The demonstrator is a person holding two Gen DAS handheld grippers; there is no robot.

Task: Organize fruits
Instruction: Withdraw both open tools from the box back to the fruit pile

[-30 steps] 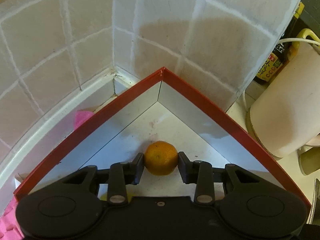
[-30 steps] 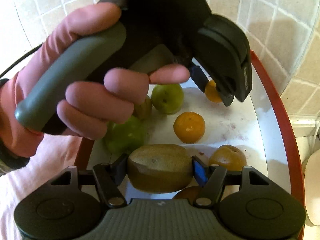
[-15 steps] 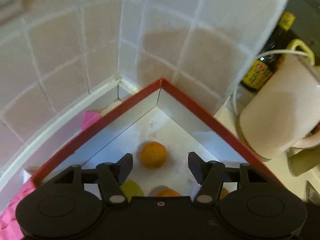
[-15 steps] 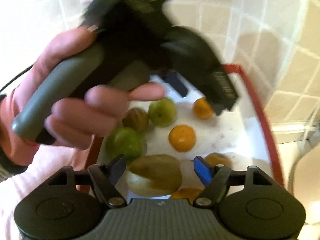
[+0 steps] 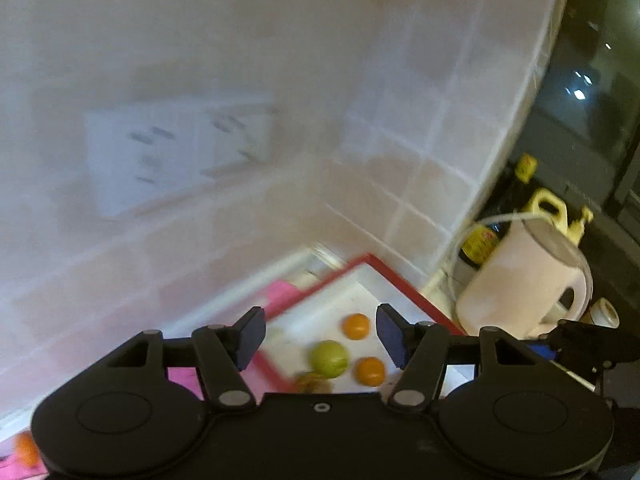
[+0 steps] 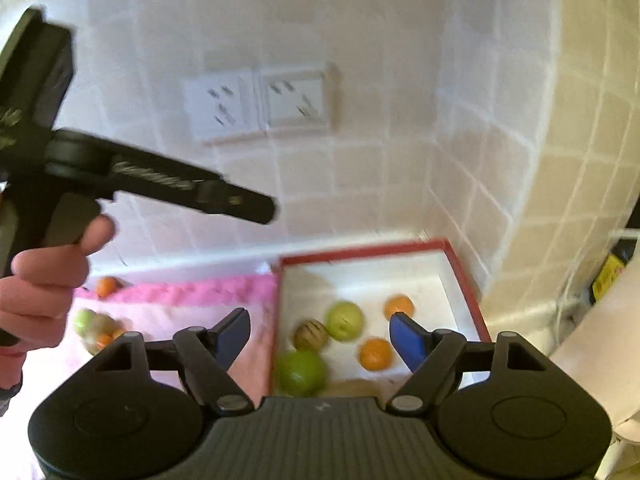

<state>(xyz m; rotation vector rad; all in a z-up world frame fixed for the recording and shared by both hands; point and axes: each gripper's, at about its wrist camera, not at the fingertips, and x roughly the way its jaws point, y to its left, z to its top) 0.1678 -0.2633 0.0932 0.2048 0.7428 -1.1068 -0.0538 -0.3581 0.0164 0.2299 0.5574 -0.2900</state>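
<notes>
A red-rimmed white box (image 6: 464, 276) in the tiled corner holds several fruits: two oranges (image 6: 375, 354), two green fruits (image 6: 344, 320) and a brown kiwi (image 6: 310, 334). The box also shows in the left wrist view (image 5: 404, 284), with an orange (image 5: 356, 326) and a green fruit (image 5: 329, 358) in it. My right gripper (image 6: 320, 334) is open and empty, high above the box. My left gripper (image 5: 320, 336) is open and empty, also high above it. More fruits (image 6: 98, 330) lie on a pink cloth (image 6: 180, 300) left of the box.
A white kettle (image 5: 524, 280) and sauce bottles (image 5: 480, 240) stand right of the box. Tiled walls with sockets (image 6: 260, 104) rise behind. The hand with the left gripper's handle (image 6: 48, 276) shows at the right wrist view's left.
Both grippers opened, let go of the orange and the kiwi into the box, and rose well up and back from it.
</notes>
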